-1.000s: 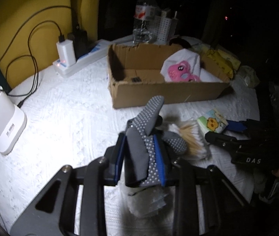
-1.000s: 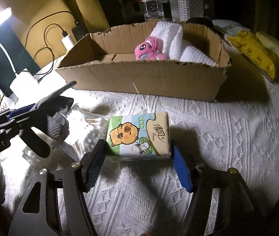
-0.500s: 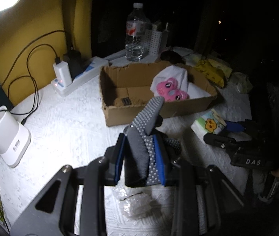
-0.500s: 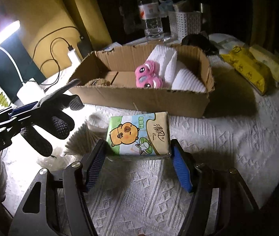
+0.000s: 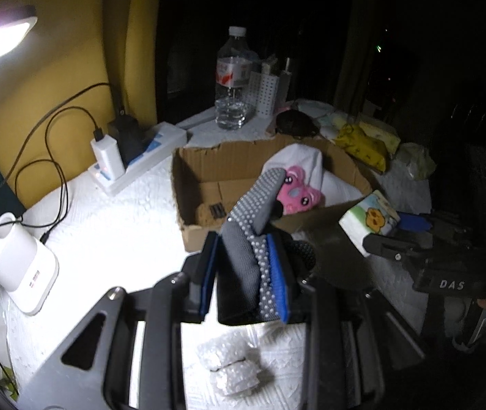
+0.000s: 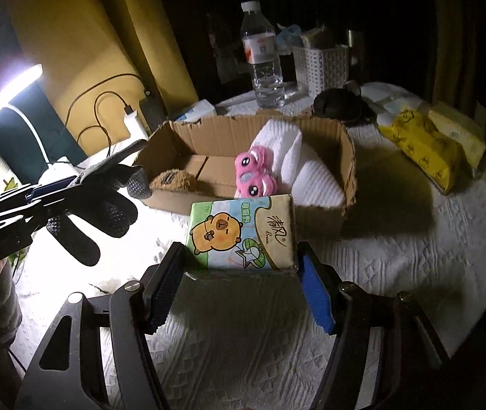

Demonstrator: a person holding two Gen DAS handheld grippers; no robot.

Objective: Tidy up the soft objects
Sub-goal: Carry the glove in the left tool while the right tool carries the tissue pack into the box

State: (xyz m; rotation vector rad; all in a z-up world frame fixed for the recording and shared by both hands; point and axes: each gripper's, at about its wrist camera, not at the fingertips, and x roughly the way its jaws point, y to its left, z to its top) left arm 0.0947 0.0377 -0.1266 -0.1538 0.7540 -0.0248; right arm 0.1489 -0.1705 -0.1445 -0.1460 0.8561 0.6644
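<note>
White quilted tablecloth (image 6: 396,256), yellow wall (image 5: 54,78) (dark room)

White quilted table (image 6: 396,256): cardboard box (image 6: 311,212), water bottle (image 6: 265,58), power strip (image 5: 147,160)

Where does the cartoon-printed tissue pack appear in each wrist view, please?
Left wrist view: the tissue pack sits right of centre, clamped in the right tongs, just right of the cardboard box.
Right wrist view: bottom centre, between the tongs' pads, in front of the box.
Shared landmark: the pink plush toy inside the box.
</note>
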